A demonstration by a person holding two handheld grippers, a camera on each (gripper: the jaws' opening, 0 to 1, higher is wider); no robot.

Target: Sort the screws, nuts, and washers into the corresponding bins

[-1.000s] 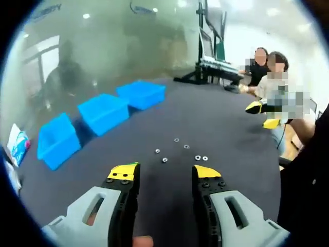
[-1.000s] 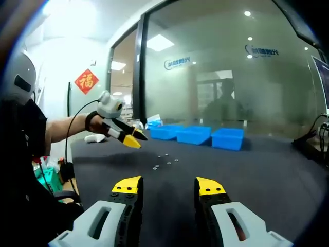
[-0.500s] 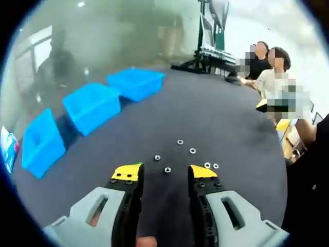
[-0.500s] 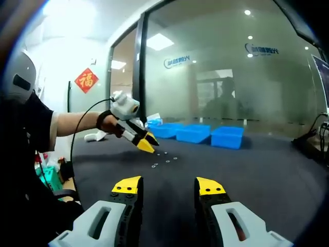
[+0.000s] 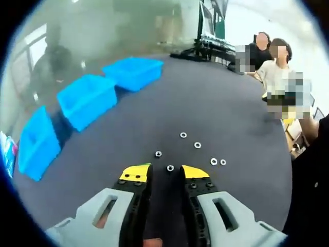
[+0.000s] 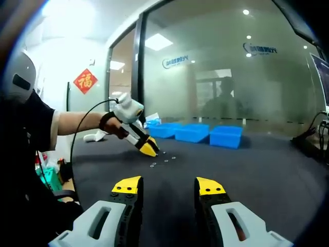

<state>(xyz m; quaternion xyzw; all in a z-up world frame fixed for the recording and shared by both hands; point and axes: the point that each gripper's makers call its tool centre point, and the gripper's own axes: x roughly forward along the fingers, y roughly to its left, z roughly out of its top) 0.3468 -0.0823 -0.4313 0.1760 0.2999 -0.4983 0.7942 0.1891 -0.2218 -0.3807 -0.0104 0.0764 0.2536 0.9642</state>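
Dark grey felt tabletop (image 5: 216, 103); three blue plastic bins (image 5: 86, 100) far left. Small silver nuts and washers (image 5: 197, 145) scattered mid-table. Left gripper (image 5: 165, 174) jaws narrowed, nearest nut (image 5: 170, 168) between tips, unclamped. Right gripper (image 6: 169, 186) jaws apart, idle. Advice: centre nut, press down, close gently.

Small parts (image 5: 183, 135) too small to identify

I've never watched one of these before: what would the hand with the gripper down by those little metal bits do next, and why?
Probably ease the left gripper forward and close it on the nearest small metal ring. Its yellow tips are narrowed and that ring lies on the dark table just ahead of the gap between them, not yet gripped. The blue bins wait farther back.
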